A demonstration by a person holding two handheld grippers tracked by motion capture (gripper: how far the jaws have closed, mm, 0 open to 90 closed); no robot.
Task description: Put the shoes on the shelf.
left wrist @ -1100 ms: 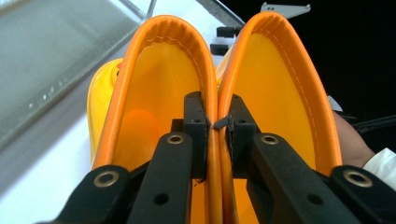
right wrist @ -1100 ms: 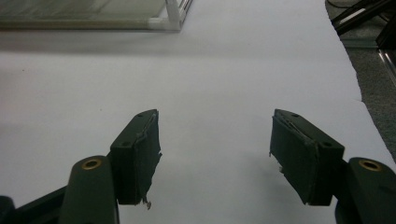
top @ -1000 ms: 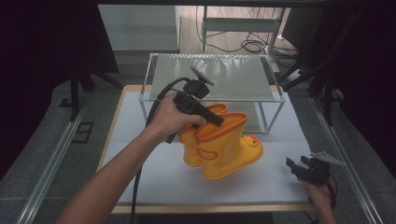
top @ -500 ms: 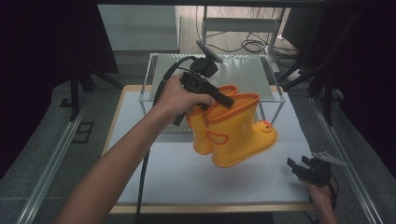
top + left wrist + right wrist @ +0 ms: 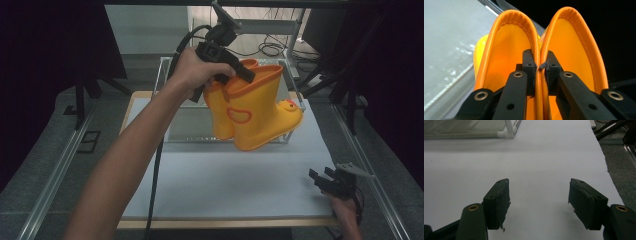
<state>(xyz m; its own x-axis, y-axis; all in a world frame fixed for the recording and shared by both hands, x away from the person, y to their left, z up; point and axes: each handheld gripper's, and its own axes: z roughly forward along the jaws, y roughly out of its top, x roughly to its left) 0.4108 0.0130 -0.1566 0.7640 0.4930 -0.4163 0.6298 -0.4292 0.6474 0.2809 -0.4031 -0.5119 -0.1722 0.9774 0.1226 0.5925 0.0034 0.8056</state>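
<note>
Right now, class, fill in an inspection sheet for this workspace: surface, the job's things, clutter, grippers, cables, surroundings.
Surface: table covered by a white sheet, wooden edge along the front.
Job's things: pair of yellow boots held up off the table, pinched together by their orange-trimmed adjoining cuffs; the nearer boot has a duck face on its toe.
Clutter: nothing seen on the sheet.
Grippers: left gripper shut on both cuffs; right gripper open, low at the table's front right corner.
Cables: black cable hangs from the left gripper across the sheet.
Surroundings: clear-topped metal frame rack behind the boots, floor cables, dark stands.
</note>
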